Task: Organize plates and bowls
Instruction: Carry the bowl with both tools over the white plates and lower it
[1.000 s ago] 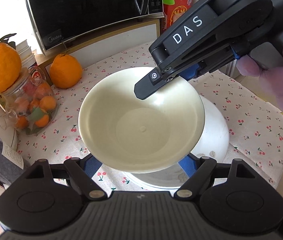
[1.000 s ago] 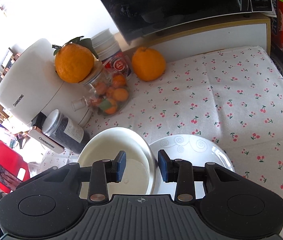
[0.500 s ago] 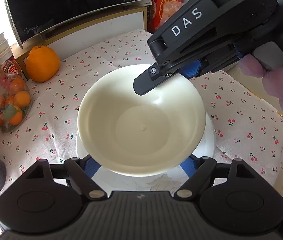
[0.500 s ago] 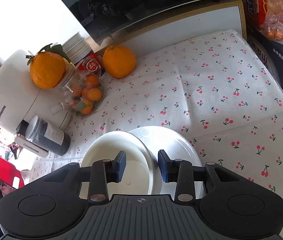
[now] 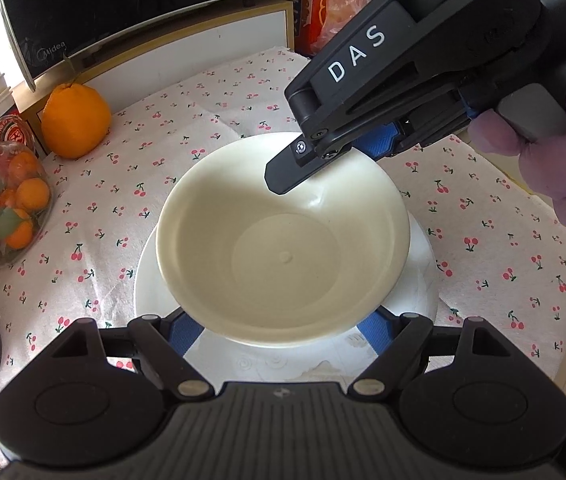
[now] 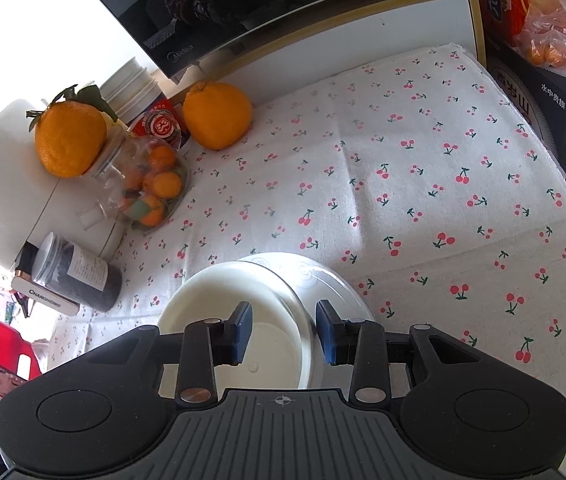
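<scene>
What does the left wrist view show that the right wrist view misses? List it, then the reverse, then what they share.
Only the left wrist view: the right hand-held gripper from outside, one finger inside the cream bowl and one outside its far rim, with the purple-gloved hand holding it.

Only the right wrist view: the white appliance, the second orange atop the jar, and the dark box at the table's right edge.

Both: the bowl over the white plate, the orange by the microwave, and the cherry-print tablecloth.
</scene>
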### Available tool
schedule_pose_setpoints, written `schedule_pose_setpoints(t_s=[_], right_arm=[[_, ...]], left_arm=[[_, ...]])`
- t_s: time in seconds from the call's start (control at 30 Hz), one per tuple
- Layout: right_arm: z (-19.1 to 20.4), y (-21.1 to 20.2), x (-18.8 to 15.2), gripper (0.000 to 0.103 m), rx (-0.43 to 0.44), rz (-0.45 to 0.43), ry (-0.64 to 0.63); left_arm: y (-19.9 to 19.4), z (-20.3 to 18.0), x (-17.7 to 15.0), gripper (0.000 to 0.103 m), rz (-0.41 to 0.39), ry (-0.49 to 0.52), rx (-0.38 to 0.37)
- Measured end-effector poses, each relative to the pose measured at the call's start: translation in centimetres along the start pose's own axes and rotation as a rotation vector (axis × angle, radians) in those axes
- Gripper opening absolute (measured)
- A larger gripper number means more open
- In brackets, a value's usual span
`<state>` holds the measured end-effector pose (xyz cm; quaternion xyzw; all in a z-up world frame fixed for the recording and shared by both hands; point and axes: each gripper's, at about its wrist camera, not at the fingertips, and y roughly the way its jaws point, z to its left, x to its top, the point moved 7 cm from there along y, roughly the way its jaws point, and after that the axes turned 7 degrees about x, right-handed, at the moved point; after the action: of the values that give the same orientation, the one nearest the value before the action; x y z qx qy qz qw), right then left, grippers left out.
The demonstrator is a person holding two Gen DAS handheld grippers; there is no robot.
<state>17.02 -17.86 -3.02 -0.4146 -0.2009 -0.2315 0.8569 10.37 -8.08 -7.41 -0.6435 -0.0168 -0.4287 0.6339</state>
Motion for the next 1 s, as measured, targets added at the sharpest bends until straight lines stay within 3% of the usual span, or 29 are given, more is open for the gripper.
schedule_pose_setpoints(t_s=[0.5, 0.63, 1.0], right_arm=[[-0.34, 0.41, -0.06, 0.036, 0.001, 0.009, 0.011], [-0.25, 0.34, -0.01, 0.036, 0.003, 0.004, 0.008], [-0.48, 0.50, -0.13, 0.036, 0.003, 0.018, 0.023]], left_arm=[[0.04, -0.15, -0.07, 0.080, 0.000, 0.005, -0.002], [-0.13, -0.19, -0.05, 0.086, -0.010, 0.014, 0.003], [-0.55, -0.46, -0.03, 0.084, -0.026, 0.038, 0.026]])
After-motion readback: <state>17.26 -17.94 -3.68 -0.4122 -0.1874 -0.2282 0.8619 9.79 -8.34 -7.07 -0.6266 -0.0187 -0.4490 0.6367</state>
